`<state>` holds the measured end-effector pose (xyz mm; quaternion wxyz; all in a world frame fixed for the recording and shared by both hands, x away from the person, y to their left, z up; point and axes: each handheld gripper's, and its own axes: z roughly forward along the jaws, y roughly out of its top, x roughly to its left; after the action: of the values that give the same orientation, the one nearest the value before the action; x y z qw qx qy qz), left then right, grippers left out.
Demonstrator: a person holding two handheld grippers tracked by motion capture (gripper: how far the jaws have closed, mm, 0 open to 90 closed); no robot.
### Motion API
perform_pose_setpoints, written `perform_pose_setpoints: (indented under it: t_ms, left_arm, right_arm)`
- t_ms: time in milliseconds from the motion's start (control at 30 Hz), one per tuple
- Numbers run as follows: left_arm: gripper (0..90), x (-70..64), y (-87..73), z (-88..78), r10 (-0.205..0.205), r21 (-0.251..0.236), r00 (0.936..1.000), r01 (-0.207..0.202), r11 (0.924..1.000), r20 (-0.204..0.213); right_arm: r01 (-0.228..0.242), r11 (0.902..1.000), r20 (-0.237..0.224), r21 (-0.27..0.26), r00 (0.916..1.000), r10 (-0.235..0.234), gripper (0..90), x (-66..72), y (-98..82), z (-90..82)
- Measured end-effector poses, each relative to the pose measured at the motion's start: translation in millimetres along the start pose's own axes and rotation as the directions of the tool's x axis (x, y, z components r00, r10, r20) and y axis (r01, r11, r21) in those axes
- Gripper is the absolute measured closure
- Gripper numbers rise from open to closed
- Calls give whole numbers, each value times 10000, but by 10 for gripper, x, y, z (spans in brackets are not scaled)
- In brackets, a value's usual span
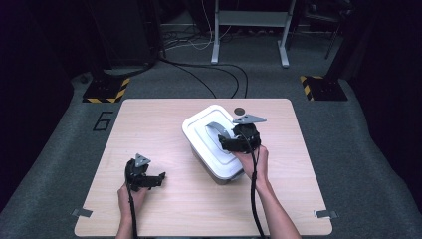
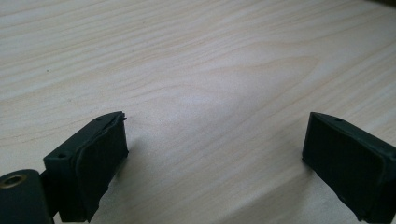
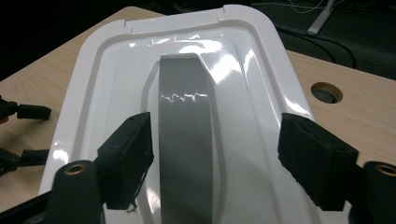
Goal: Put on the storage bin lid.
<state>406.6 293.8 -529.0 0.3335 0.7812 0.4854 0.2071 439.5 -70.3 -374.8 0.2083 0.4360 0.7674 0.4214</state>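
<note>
The white lidded box (image 1: 215, 144) sits right of centre on the worktop (image 1: 164, 209), its grey handle (image 3: 184, 135) lying between the right tongs (image 3: 215, 163), whose jaws stand apart and press on nothing. That gripper view also shows a round hole (image 3: 326, 92) in the worktop beside the lid. The left tongs (image 2: 215, 158) gape over bare wood, well clear of the box, with open worktop all round.

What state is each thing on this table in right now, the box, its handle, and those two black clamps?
White box: lid on, closed.
Grey handle: lying flat in the lid's recess.
Right gripper: open, jaws on either side of the handle, not pressing it.
Left gripper: open, nothing between its jaws, over the bare table.
</note>
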Motion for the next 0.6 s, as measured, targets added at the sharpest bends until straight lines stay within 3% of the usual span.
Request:
perform_pose_setpoints:
  t_ms: [267,600]
  left_arm:
    - [63,-3,-3,6,-17,-82,10000,17,10000,-41]
    - [63,-4,-3,6,-21,-83,10000,20,10000,-45]
  right_arm:
    - [73,9999,-236,113,9997,-70,143,-153,-42,-150]
    - [33,9995,-72,321,10000,-30,62,-355,-154,-325]
